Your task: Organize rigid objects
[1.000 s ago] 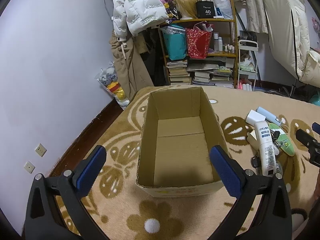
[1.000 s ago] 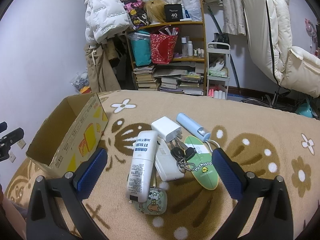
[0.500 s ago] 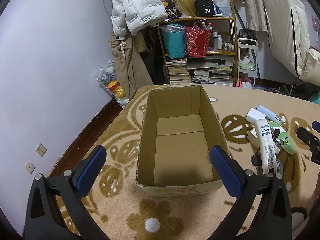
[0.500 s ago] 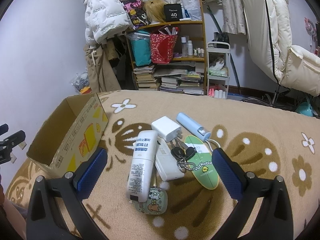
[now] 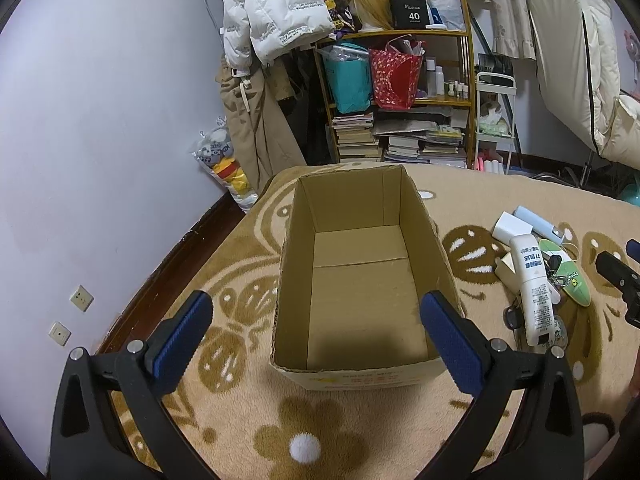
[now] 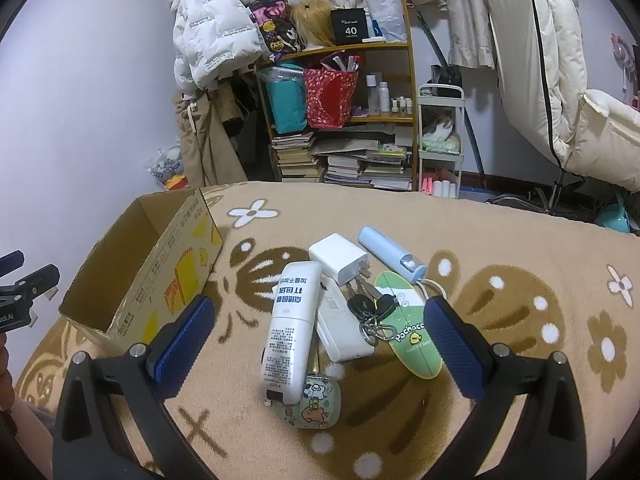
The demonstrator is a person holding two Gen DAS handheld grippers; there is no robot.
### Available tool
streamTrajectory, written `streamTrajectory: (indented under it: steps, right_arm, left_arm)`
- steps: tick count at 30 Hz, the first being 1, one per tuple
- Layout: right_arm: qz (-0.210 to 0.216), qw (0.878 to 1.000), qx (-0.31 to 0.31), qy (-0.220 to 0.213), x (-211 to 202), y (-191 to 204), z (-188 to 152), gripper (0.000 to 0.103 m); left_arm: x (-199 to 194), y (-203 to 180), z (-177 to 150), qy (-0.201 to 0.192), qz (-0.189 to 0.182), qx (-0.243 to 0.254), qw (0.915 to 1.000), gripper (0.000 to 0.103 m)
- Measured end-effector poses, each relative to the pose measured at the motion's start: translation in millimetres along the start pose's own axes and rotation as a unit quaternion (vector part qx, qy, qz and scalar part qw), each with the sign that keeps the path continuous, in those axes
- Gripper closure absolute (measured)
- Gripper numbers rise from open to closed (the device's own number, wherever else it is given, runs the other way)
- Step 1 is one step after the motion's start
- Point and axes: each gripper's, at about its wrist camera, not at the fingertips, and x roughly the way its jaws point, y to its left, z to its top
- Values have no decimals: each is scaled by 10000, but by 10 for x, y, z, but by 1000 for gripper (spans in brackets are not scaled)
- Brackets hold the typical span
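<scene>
- Tan plush blanket (image 6: 500, 240) with brown and white flower patterns covers the work surface; lilac wall to the left, a wooden shelf (image 6: 340, 92) of books, bags and bottles at the far side, a white puffer jacket (image 5: 272, 12) hanging beside it.
- Cardboard box (image 5: 360, 276) stands open-topped on the blanket, nothing inside.
- Left gripper (image 5: 316, 332) hangs over the box's near end, blue pads spread wide, holding nothing.
- Right gripper (image 6: 316, 332) is likewise spread and holds nothing, over the object pile to the right of the box.
- Right wrist view alone details the pile: white tube (image 6: 292, 328) lying over a cartoon-printed case (image 6: 316, 404); white charger (image 6: 338, 258); pale blue cylinder (image 6: 390, 250); key bunch (image 6: 370, 308); white flat box (image 6: 340, 328); green oval "Pochacco" card (image 6: 408, 328). All touching or overlapping.
- Left wrist view alone shows the box floor and two wall sockets (image 5: 70, 314) low on the wall.
</scene>
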Motion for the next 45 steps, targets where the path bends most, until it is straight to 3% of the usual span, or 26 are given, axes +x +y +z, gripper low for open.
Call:
streamTrajectory:
  steps: [7, 18, 26, 38, 45]
  right_arm:
    - [9, 10000, -25, 18, 23, 13, 3, 0]
    - [72, 9997, -61, 240, 399, 231, 161, 0]
    - [76, 9985, -166, 519, 692, 361, 165, 0]
    - [43, 9956, -262, 902, 927, 350, 40, 0]
    - [22, 9930, -318, 1134, 1047, 361, -28, 11]
  left_arm:
    - [100, 29, 75, 82, 50, 95, 9999, 0]
    - [529, 228, 280, 496, 259, 131, 9983, 0]
    - [950, 410, 242, 1211, 227, 138, 9923, 0]
    - [1407, 356, 69, 2073, 266, 236, 9776, 1]
    - [1551, 370, -6, 2398, 174, 94, 9706, 21]
